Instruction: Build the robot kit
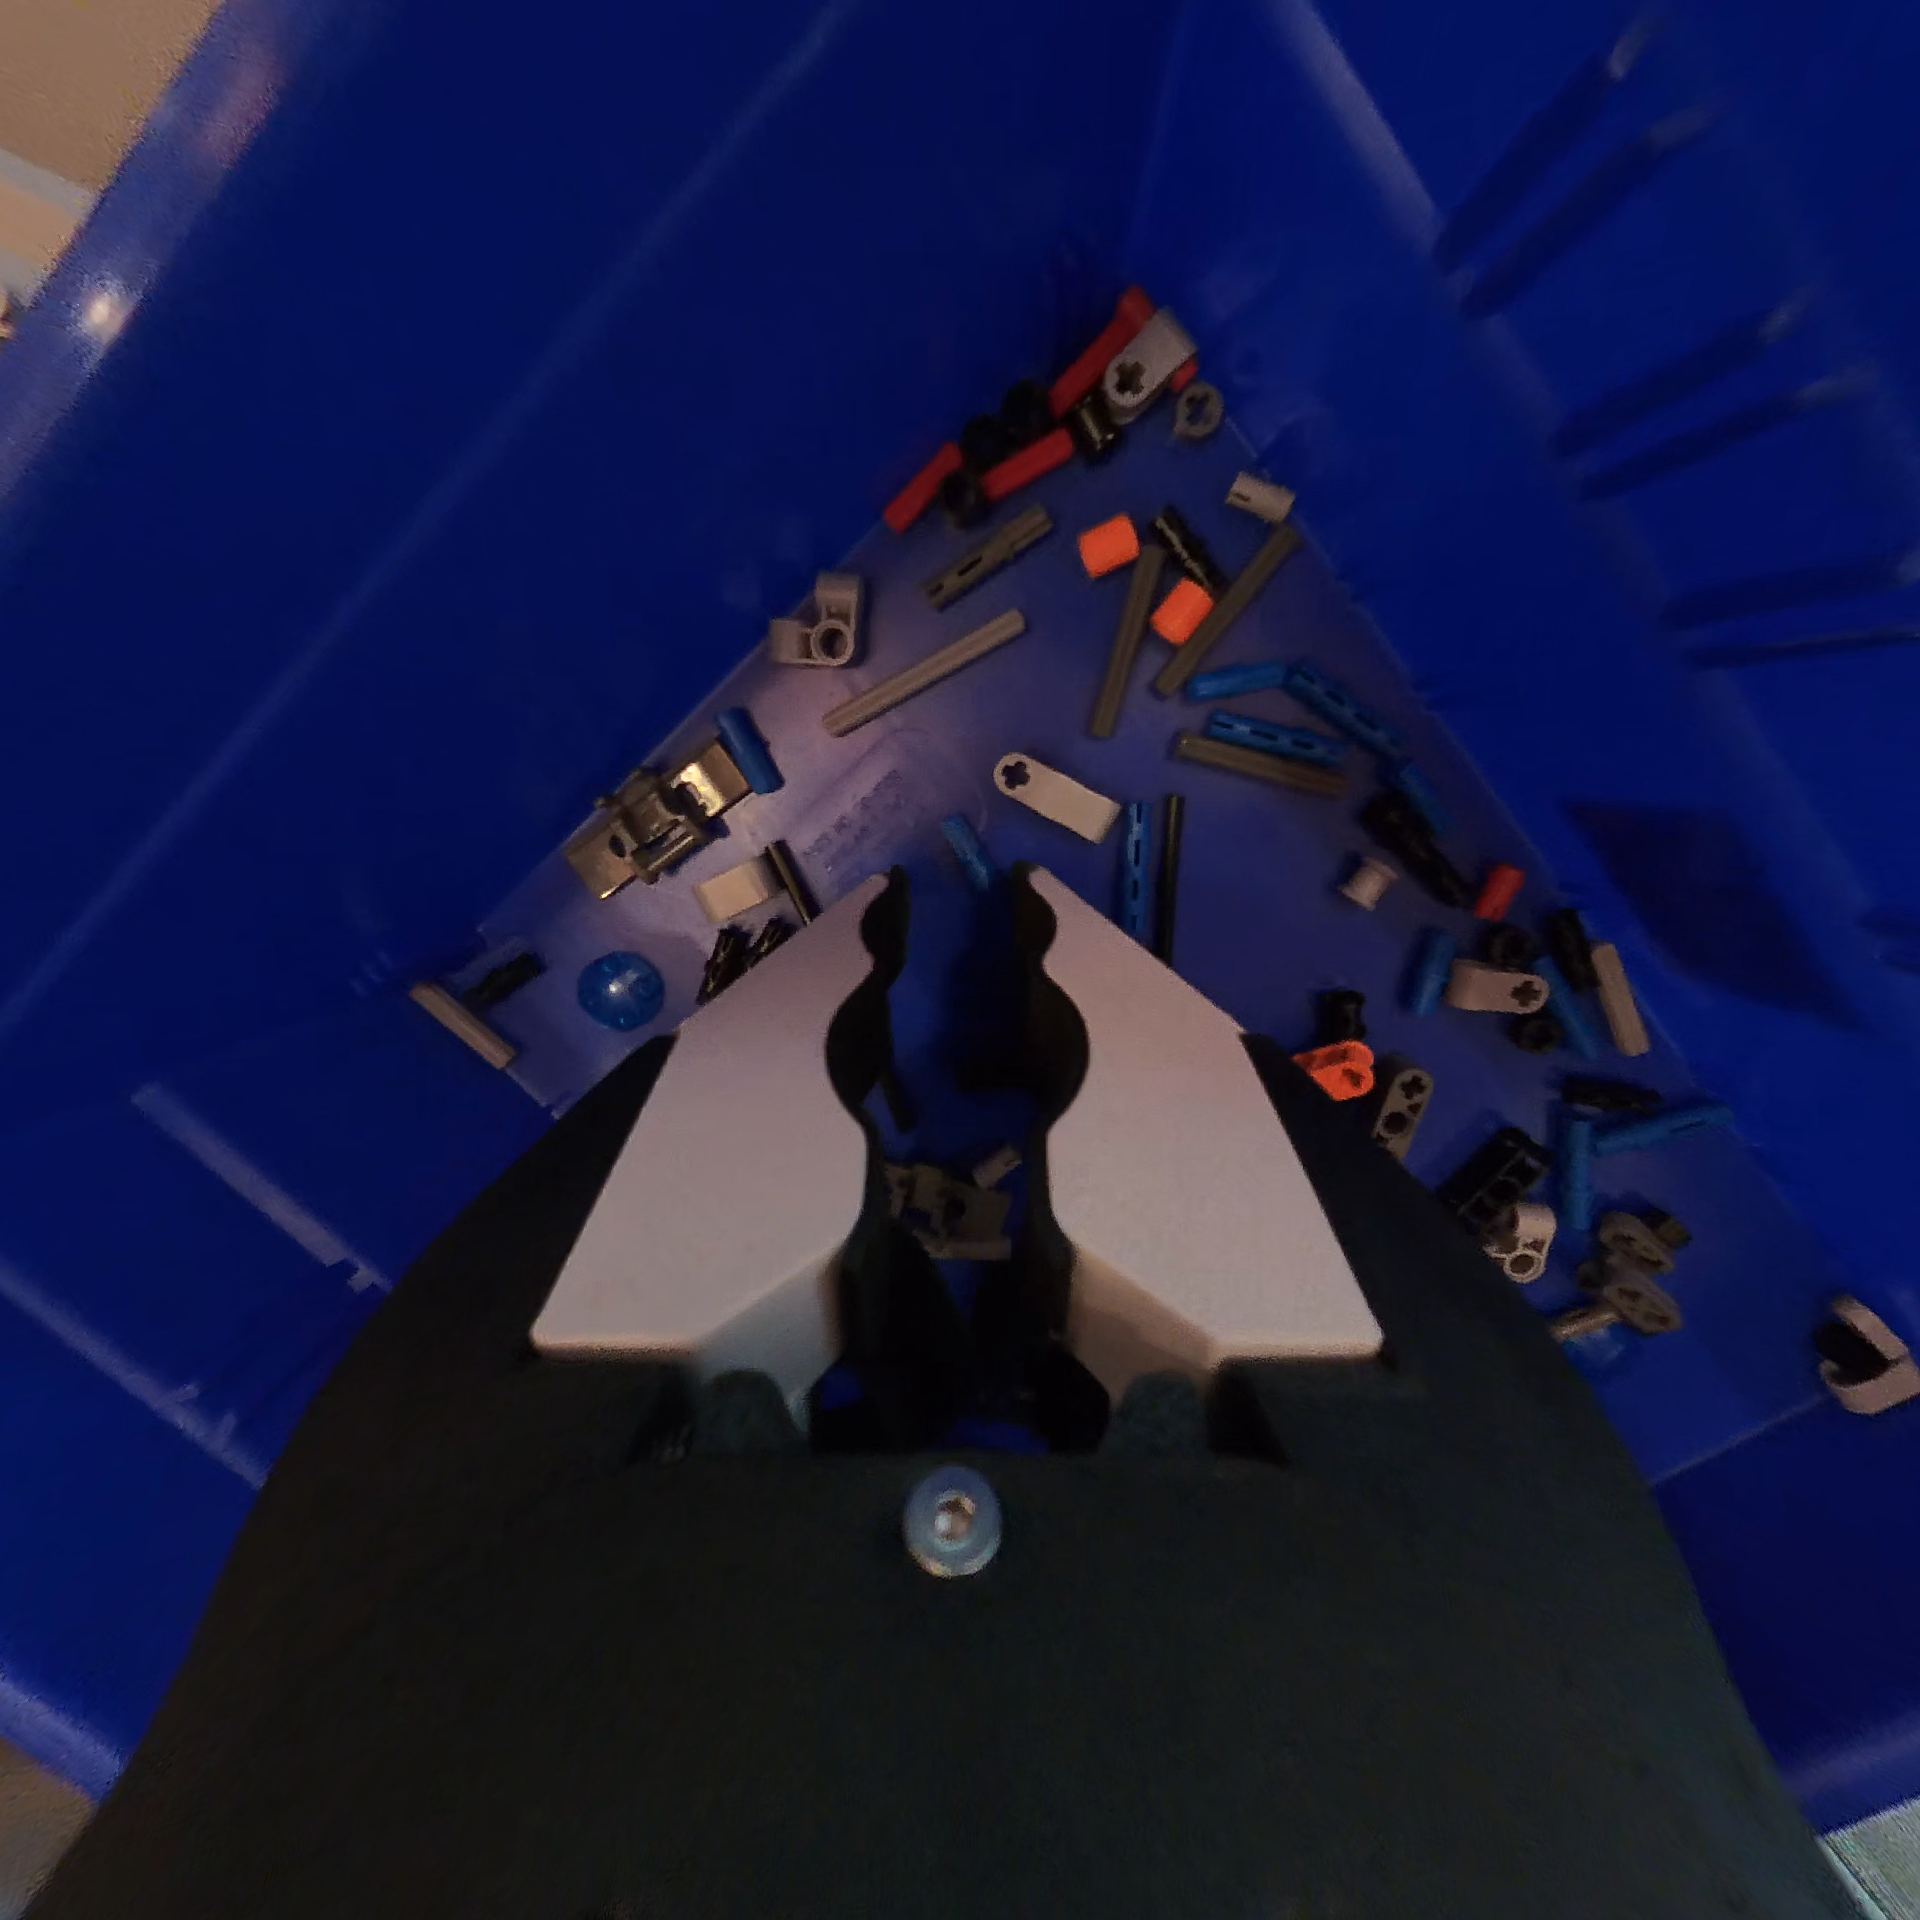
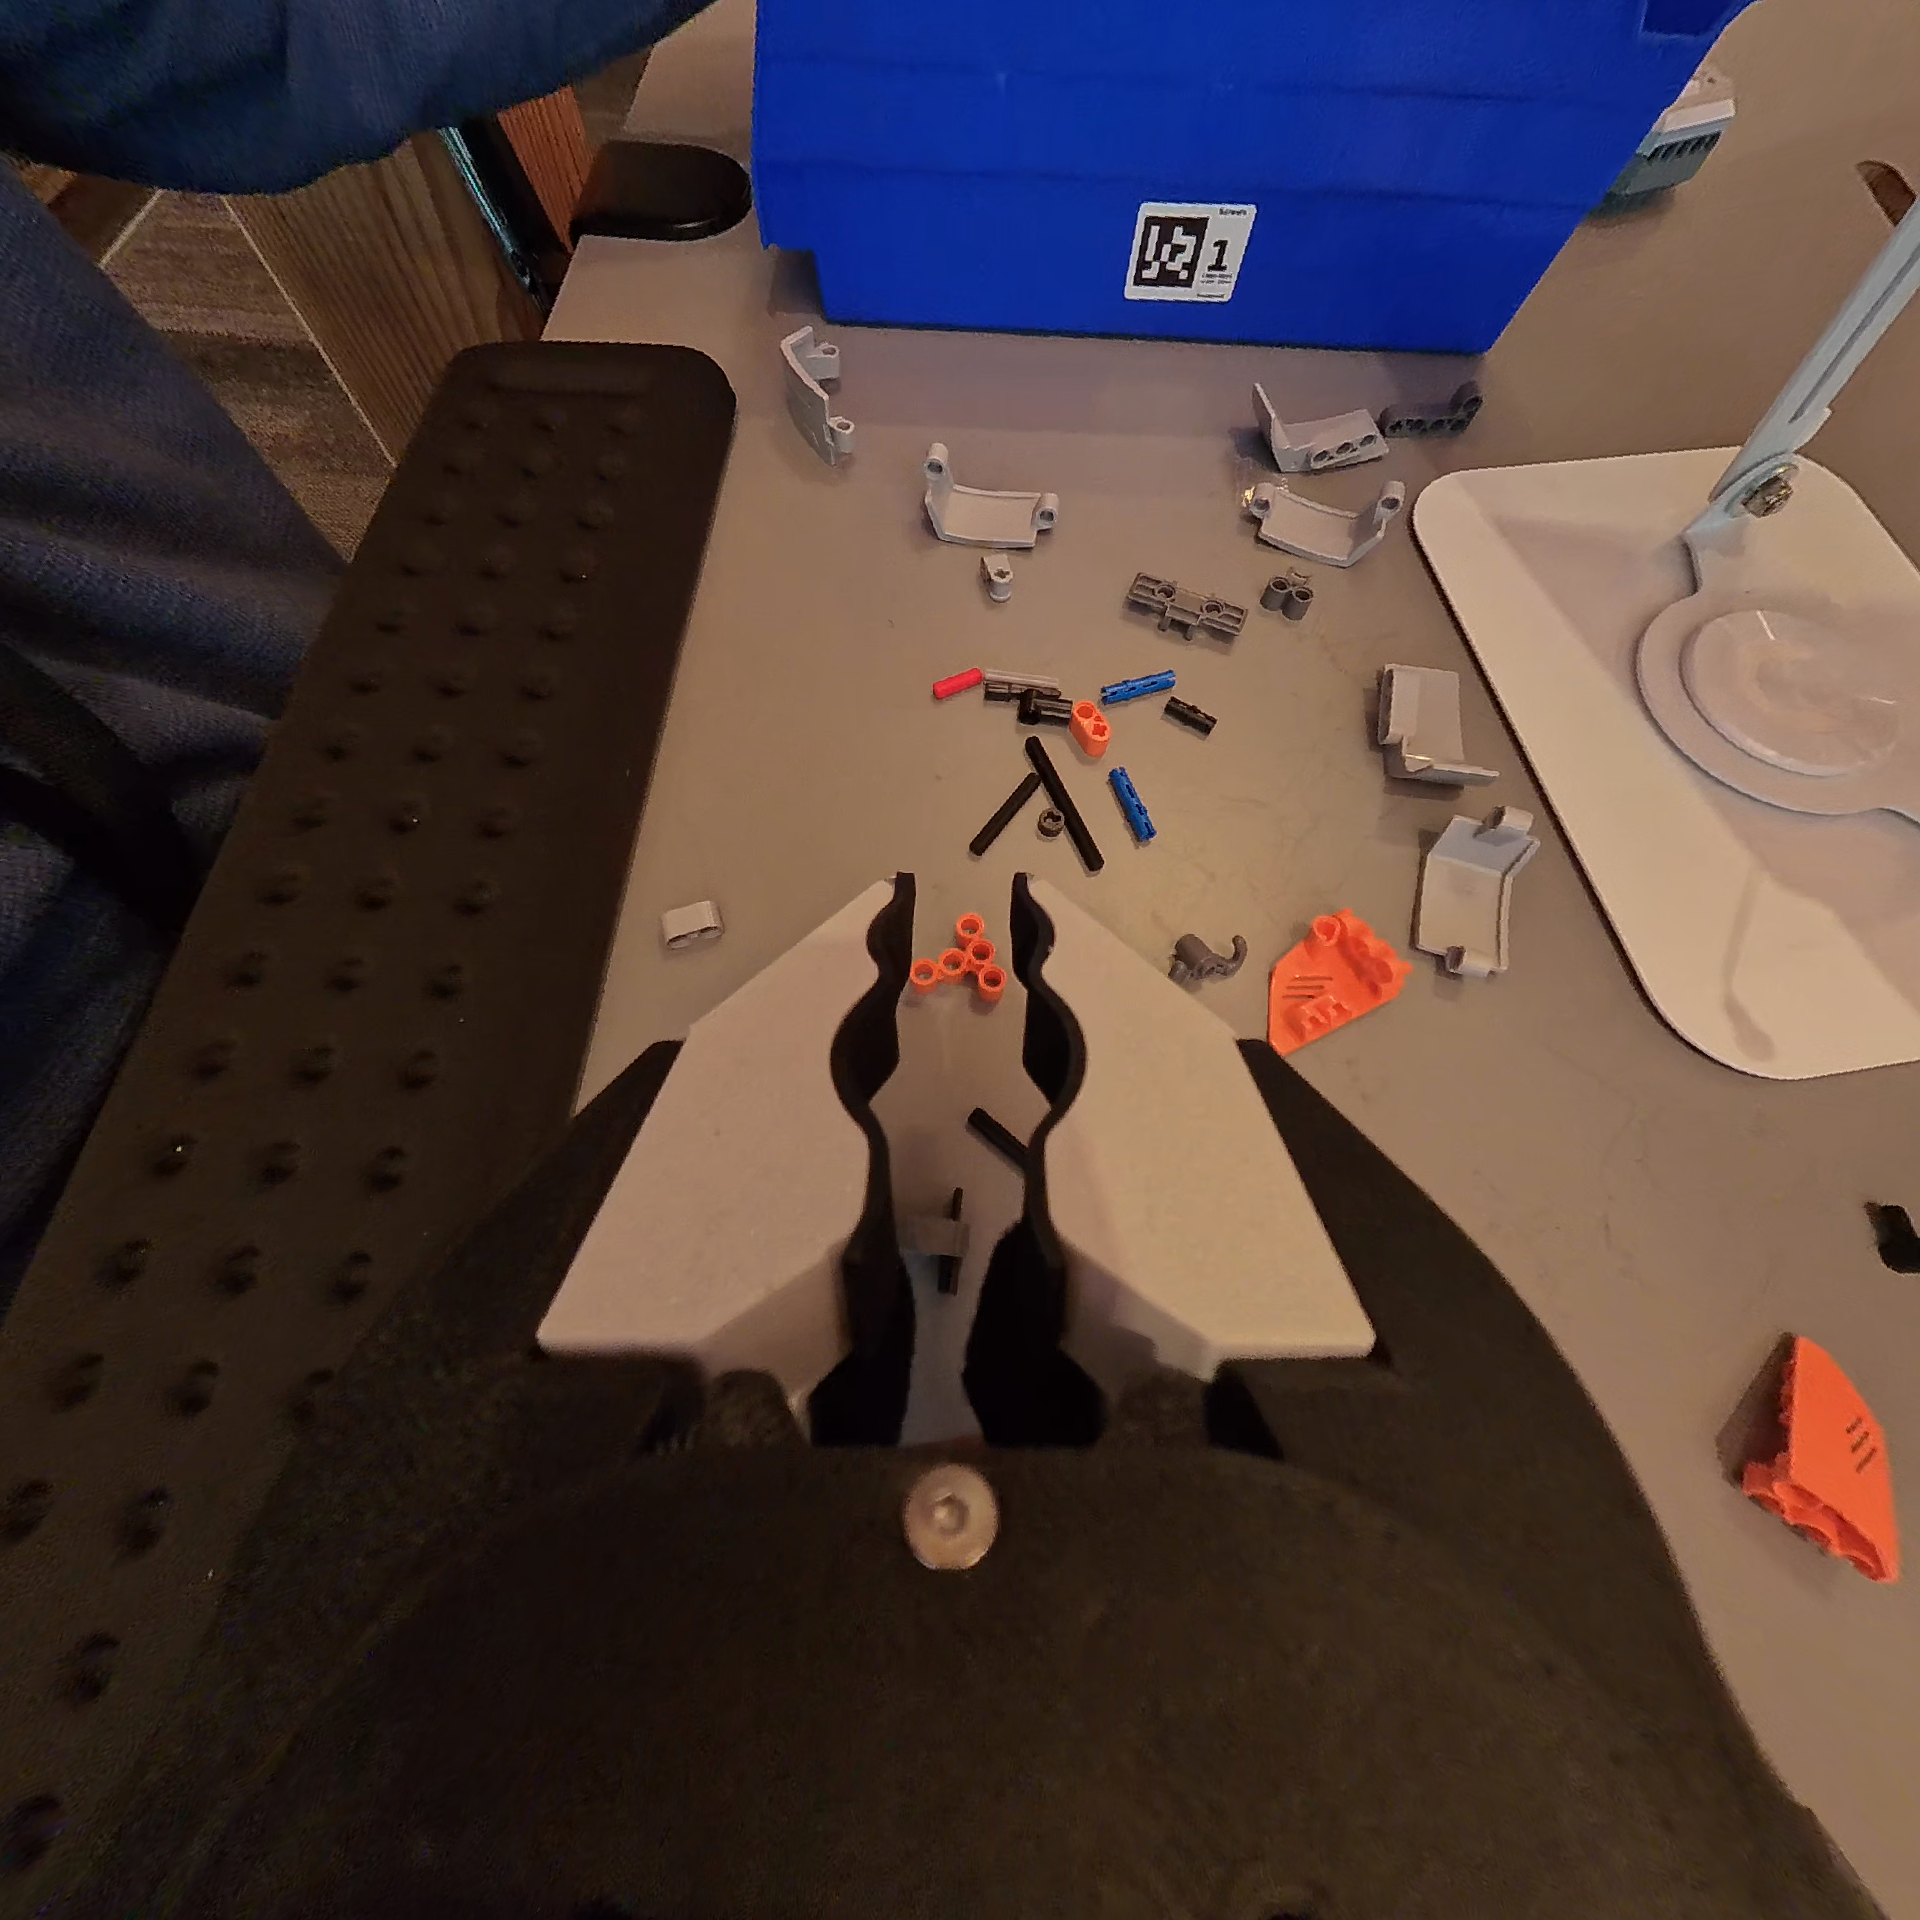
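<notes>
My left gripper (image 1: 961, 883) is open, down inside a blue bin (image 1: 520, 416), above its floor. Several small building parts lie there: red pins (image 1: 1029, 462), orange bushes (image 1: 1107, 545), grey axles (image 1: 925, 670), blue pins (image 1: 1278, 732) and a light grey flat link (image 1: 1055, 795). A small grey connector (image 1: 951, 1205) shows in the gap between the fingers. My right gripper (image 2: 961, 883) is open over a grey table (image 2: 1455, 1247). An orange three-armed piece (image 2: 961, 961) lies just between its fingertips. A black pin (image 2: 997, 1132) and a small grey part (image 2: 940, 1236) show deeper in the gap.
The blue bin (image 2: 1039, 125) with a square marker stands at the table's far side. A black perforated board (image 2: 416, 831) lies left, a white base with a stand (image 2: 1558, 727) right. Grey panels (image 2: 987, 509), loose pins (image 2: 1049, 800) and orange panels (image 2: 1335, 982) are scattered. A blue sleeve (image 2: 156, 520) is at left. There is about 40 centimetres between the tips of the two grippers. My right gripper's tips are some 7 centimetres from the black pin (image 2: 997, 1132).
</notes>
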Demonstrator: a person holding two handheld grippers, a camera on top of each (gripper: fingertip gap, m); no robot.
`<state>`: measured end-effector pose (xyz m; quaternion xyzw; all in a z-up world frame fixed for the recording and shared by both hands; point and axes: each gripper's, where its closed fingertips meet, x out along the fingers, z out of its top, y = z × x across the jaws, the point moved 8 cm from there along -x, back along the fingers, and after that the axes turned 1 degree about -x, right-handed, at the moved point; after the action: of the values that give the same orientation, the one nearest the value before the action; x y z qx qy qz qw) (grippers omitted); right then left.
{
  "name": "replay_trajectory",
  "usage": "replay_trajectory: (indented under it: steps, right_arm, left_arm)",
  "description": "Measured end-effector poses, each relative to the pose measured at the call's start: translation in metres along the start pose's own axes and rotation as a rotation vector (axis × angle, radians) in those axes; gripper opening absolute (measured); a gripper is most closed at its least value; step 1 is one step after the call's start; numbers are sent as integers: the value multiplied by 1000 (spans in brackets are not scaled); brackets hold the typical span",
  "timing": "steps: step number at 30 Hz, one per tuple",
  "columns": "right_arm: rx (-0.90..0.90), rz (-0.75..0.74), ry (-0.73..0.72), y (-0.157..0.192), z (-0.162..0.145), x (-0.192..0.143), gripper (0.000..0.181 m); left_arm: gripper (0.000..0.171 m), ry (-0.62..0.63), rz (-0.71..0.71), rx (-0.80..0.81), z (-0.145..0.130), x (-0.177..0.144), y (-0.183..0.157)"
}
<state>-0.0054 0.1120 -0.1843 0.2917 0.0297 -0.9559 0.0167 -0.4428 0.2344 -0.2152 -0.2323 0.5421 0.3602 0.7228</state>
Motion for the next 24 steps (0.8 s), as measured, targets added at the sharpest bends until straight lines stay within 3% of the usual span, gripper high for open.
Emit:
replay_trajectory:
  steps: [3, 9, 14, 20, 24]
  right_arm:
    - [-2, 0, 0, 0, 0, 0, 16]
    - [-9, -9, -8, 1, 3, -2, 16]
    - [-21, -37, -27, 1, 8, -3, 17]
    - [-65, -140, -70, 3, 18, -14, 18]
    - [-104, -218, -109, 9, 24, -26, 18]
  left_arm:
    - [3, -8, 6, -4, 2, 2, 0]
    - [3, -45, 24, 4, 1, -1, -4]
    - [2, -166, 93, 29, 5, -42, -22]
    - [2, -405, 186, 129, 24, -116, -85]
    - [2, -526, 163, 254, 47, -134, -153]
